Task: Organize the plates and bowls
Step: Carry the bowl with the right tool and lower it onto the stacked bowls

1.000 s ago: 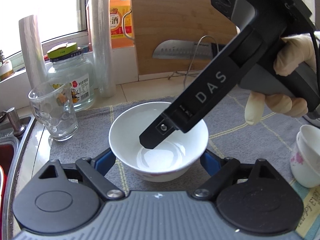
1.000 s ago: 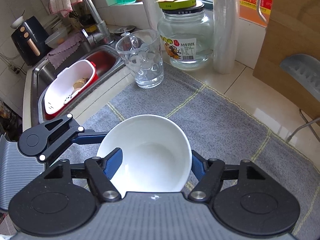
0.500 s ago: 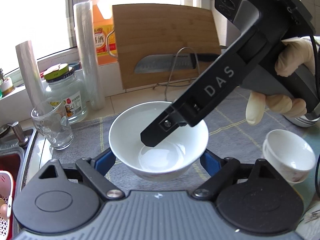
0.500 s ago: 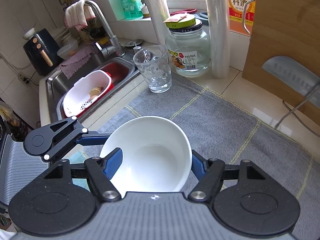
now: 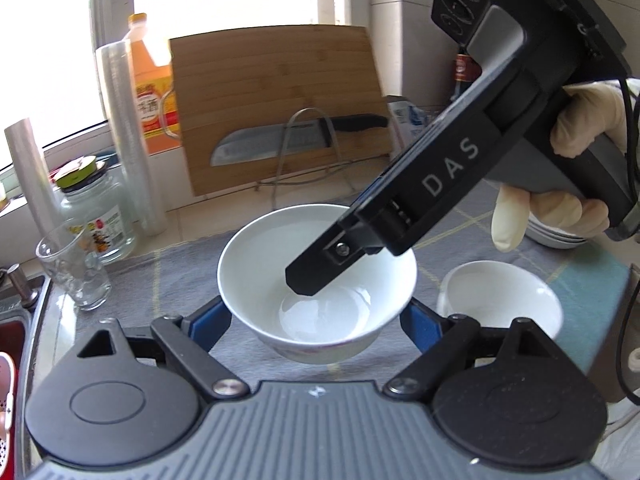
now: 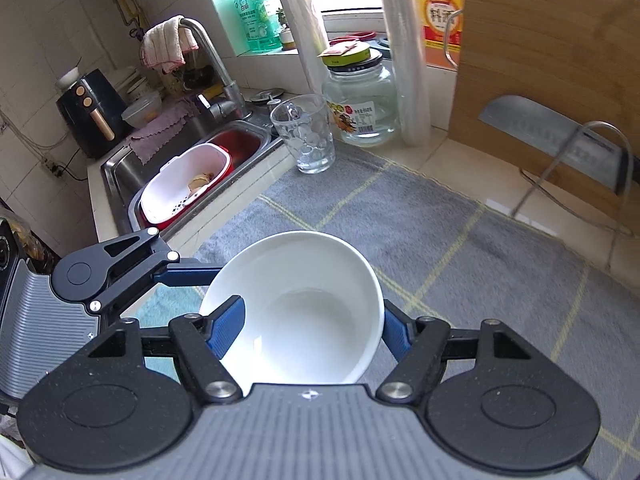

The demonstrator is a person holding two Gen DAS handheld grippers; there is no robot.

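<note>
1. The white bowl (image 5: 316,280) sat mouth-up between the left gripper (image 5: 316,320) fingers, both blue pads gripping its outer walls.
2. The right gripper (image 6: 304,328) angled down, clamping the rim, one finger (image 6: 226,326) inside.
3. A smaller bowl (image 5: 500,296) stood just right of the fingers; a glass (image 6: 304,138) stood beyond on the grey mat (image 6: 440,248).

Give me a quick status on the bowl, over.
Both grippers on the white bowl: left gripper pads outside it, right gripper pinching its rim. Bowl lifted over the grey mat. Smaller bowl close by.
</note>
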